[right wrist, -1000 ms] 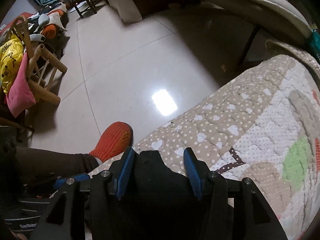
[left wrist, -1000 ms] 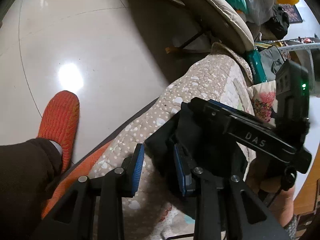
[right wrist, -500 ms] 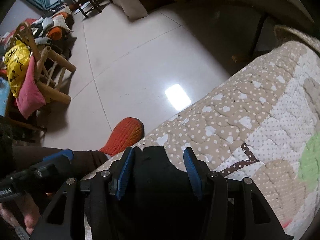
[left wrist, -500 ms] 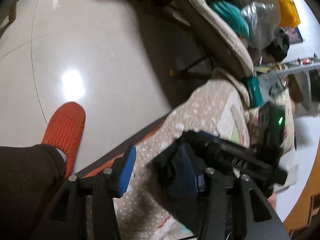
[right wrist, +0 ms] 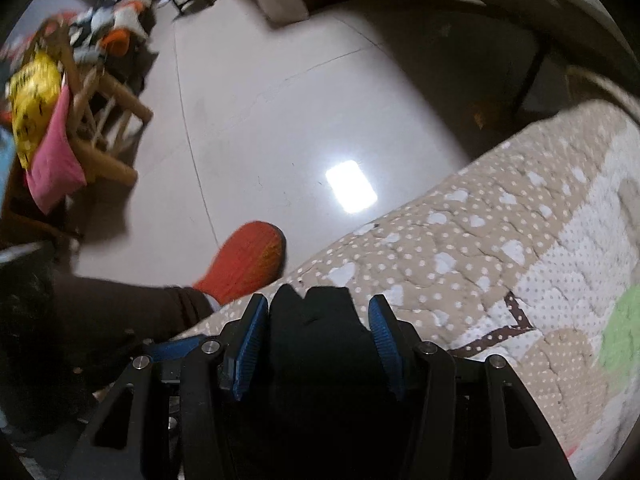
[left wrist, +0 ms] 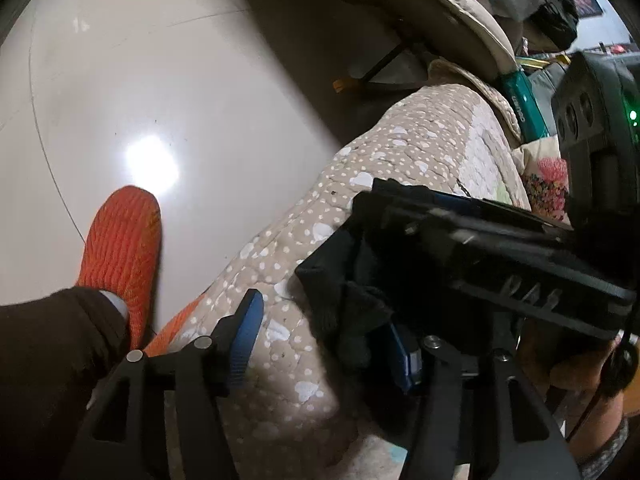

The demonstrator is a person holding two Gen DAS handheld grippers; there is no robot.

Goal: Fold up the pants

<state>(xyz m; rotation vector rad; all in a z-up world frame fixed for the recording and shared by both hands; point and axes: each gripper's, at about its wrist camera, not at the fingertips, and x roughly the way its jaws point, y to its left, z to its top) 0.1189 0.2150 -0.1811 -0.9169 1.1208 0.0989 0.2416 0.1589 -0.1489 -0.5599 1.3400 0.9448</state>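
The black pants lie bunched on a beige quilted cover with white hearts. My left gripper hovers over the quilt's edge with its jaws opening. The cloth drapes by the right blue pad, and no pad presses on it. The black frame of the right tool crosses the left wrist view just above the pants. In the right wrist view, my right gripper is shut on a thick fold of the pants, which fills the gap between both blue pads.
The quilt ends at a drop to a glossy tiled floor. A person's orange slipper and dark trouser leg stand beside the edge. A wooden chair with a yellow bag and pink cloth stands far left. Clutter is piled behind the cushion.
The left gripper's jaws have spread much wider and the black cloth has slipped out from between them. The left gripper shifted slightly. The right gripper keeps its hold and has barely moved.
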